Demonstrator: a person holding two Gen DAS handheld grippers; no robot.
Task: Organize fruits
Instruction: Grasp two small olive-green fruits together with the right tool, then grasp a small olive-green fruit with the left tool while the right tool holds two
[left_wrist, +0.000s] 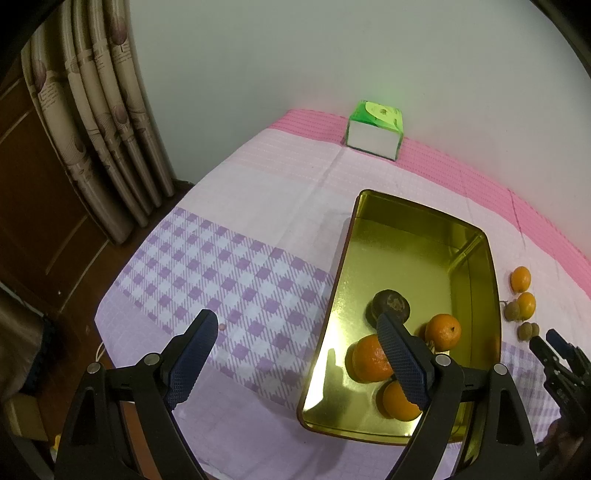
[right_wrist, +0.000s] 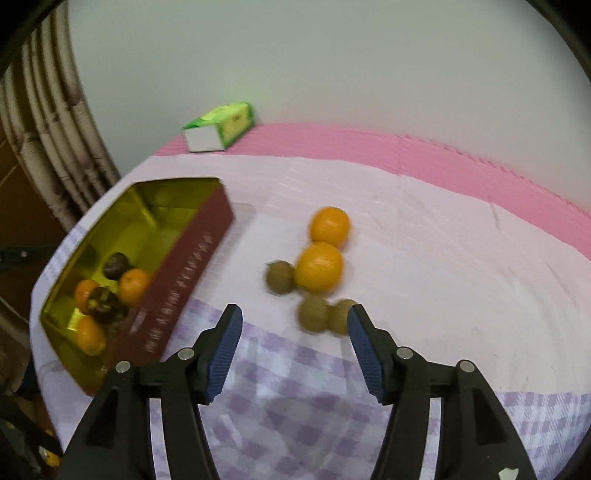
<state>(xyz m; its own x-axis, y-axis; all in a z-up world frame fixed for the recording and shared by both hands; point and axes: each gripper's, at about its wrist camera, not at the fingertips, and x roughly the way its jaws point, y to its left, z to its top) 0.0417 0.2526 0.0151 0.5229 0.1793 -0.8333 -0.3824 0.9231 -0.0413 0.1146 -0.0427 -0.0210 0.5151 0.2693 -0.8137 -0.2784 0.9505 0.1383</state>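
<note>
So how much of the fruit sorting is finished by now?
Partly done. The gold tin already holds three oranges and two dark fruits. Nothing is in hand: the right tongs are open and empty, near the small brown fruits; the left tongs hover open by the tin. Left on the cloth: two oranges and three small brown fruits.

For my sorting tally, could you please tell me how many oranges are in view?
5. Three lie in the gold tin. Two rest on the cloth beside it. Others may be hidden.
</note>
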